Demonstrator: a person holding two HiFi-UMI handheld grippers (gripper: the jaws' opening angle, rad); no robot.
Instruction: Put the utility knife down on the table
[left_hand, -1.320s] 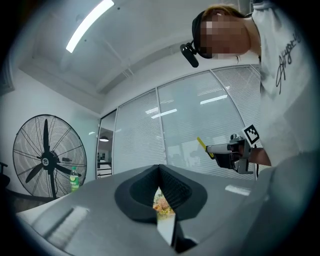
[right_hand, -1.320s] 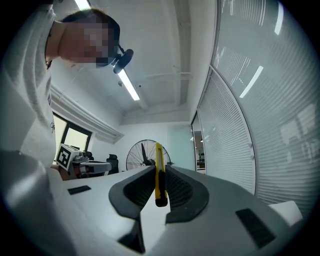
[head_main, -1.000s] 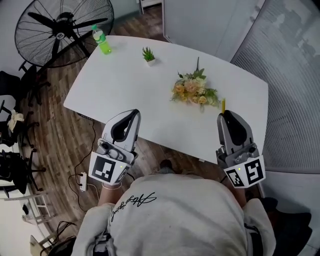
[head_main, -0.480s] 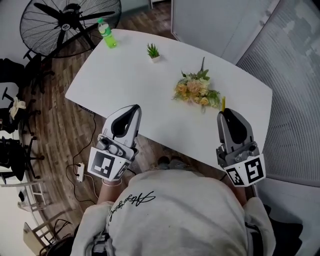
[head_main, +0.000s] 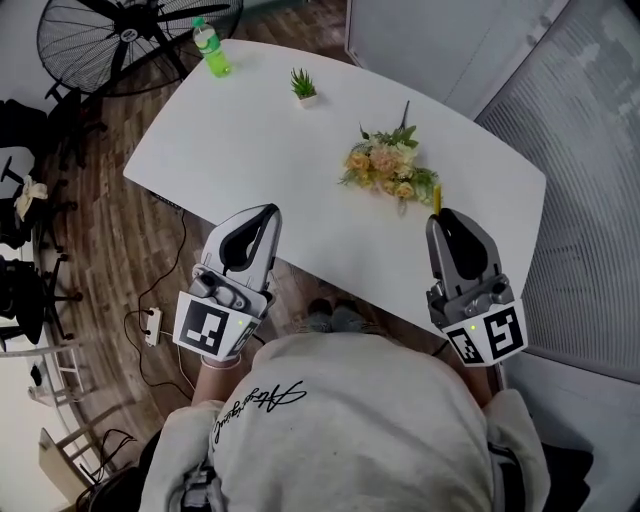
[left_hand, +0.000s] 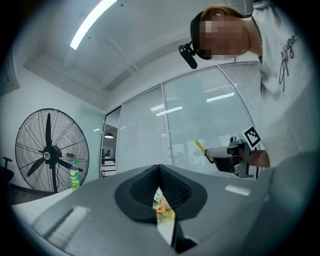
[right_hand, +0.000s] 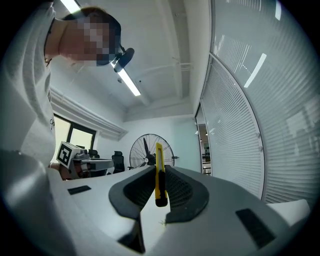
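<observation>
A yellow utility knife (head_main: 436, 200) (right_hand: 159, 172) stands upright between the pads of my right gripper (head_main: 441, 215) (right_hand: 160, 186), which is shut on it; its tip pokes out past the fingertips. That gripper hovers over the near right edge of the white table (head_main: 280, 170). My left gripper (head_main: 268, 213) (left_hand: 159, 167) is held at the table's near left edge, jaws shut with nothing in them. In the left gripper view, the right gripper (left_hand: 220, 159) shows off to the side with the knife (left_hand: 201, 148) sticking up from it.
A flower bouquet (head_main: 385, 170) lies on the table just ahead of the right gripper. A small potted plant (head_main: 303, 85) and a green bottle (head_main: 211, 50) stand at the far side. A large floor fan (head_main: 130, 35), chairs (head_main: 20, 290) and a power strip (head_main: 152, 325) are on the left.
The head camera has shifted a little, so the table sits slightly differently in view. Both grippers stay almost where they were, the knife still clamped in the right one.
</observation>
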